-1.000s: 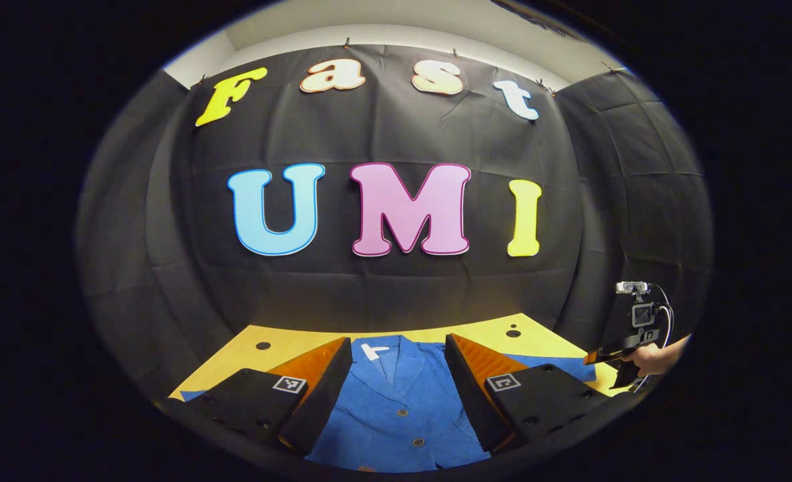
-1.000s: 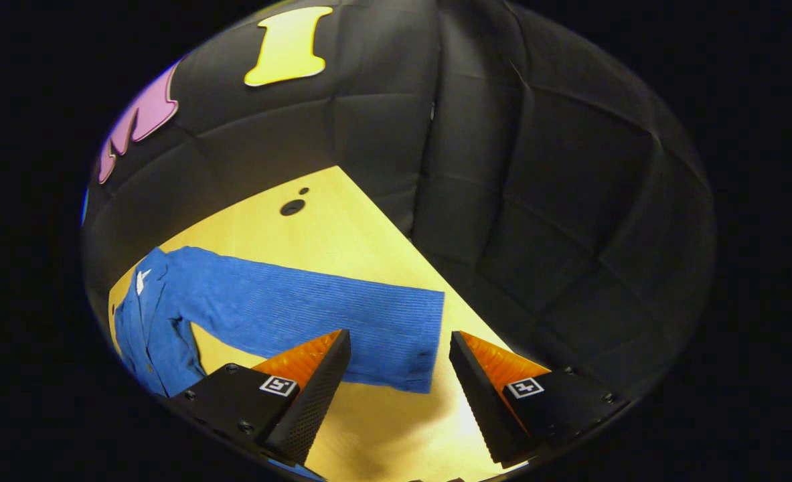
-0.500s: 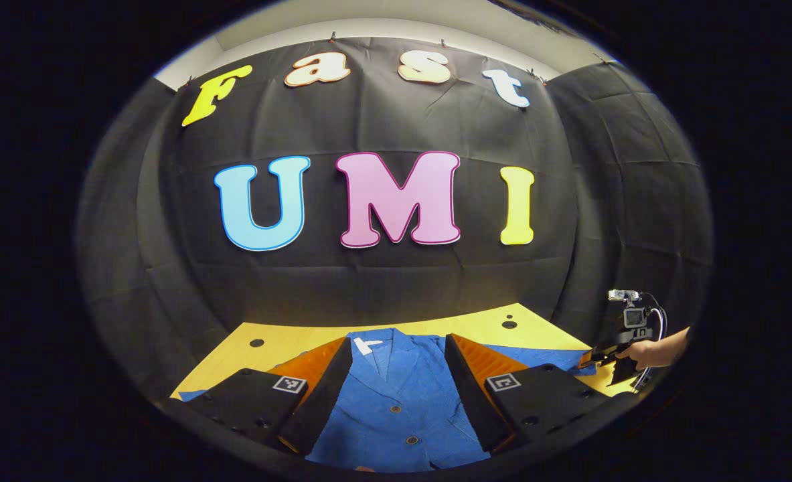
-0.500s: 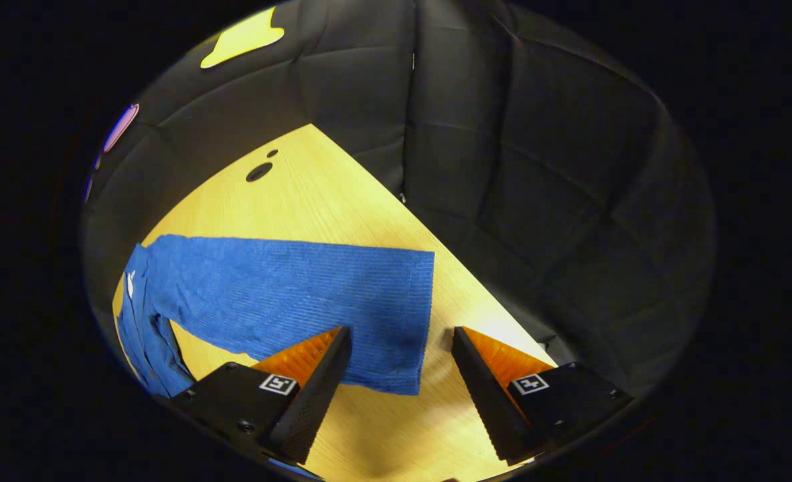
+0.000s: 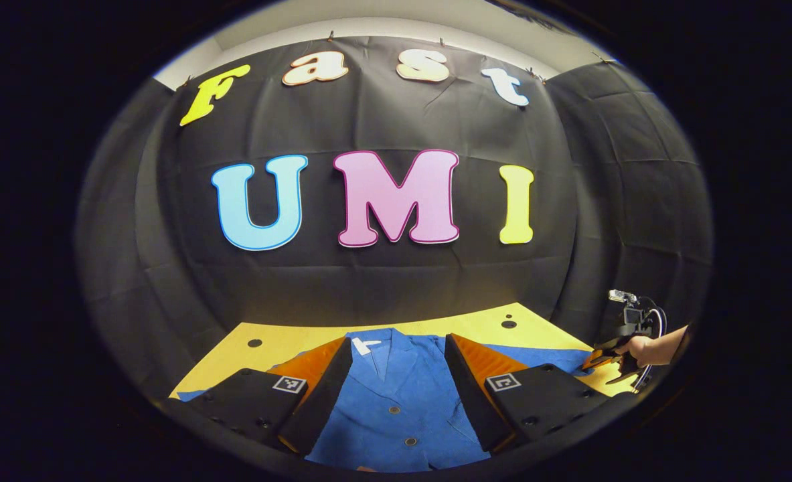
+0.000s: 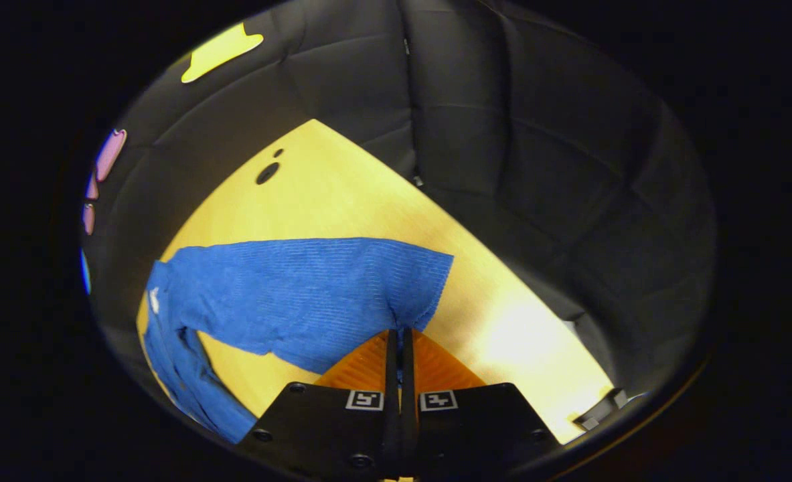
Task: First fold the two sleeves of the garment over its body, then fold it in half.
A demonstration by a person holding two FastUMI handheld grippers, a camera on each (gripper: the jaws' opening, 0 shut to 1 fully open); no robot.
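Right gripper view: hand-held gripper [image 6: 400, 333] seemingly pinching sleeve [image 6: 302, 294]

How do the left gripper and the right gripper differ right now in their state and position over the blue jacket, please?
The left gripper is open, its fingers spread above the blue jacket front; the right gripper is shut on the sleeve cuff. The left gripper holds nothing, while the right gripper pinches cloth that puckers at its tips. The left gripper is over the buttoned body; the right gripper is at the sleeve's end. Both are above the yellow table.
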